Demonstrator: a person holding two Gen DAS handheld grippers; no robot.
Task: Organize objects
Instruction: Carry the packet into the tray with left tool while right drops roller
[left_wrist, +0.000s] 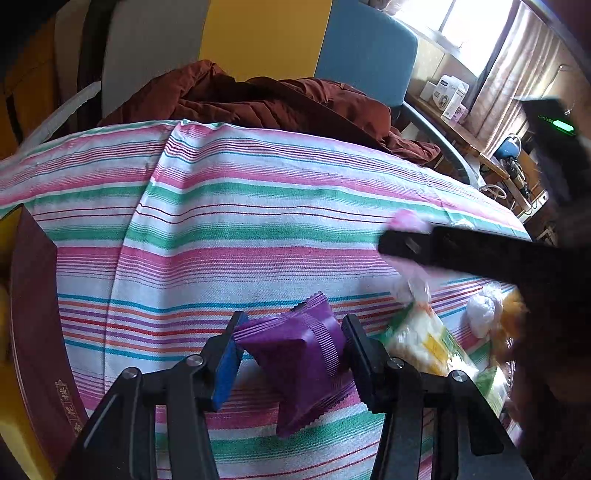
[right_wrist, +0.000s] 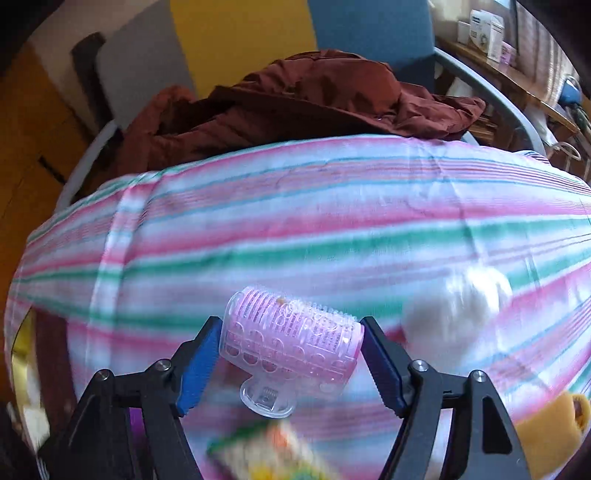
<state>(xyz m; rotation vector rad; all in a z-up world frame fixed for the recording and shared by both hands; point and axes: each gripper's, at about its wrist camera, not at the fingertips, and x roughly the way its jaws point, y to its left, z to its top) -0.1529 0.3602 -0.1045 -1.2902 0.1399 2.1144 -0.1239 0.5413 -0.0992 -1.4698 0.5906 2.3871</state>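
Observation:
A purple snack packet hangs crumpled between the blue pads of my left gripper, which is shut on it just above the striped cloth. In the right wrist view a pink hair roller with a clear clip lies crosswise between the pads of my right gripper, both ends touching them. It stays sharp while the cloth behind it is blurred. From the left wrist view, one black finger of the right gripper reaches in from the right with the pink roller at its tip.
A green-and-yellow snack bag, a white wad and an orange-yellow object lie on the cloth at the right. A dark red box stands at the left edge. A rust-brown jacket lies heaped at the back.

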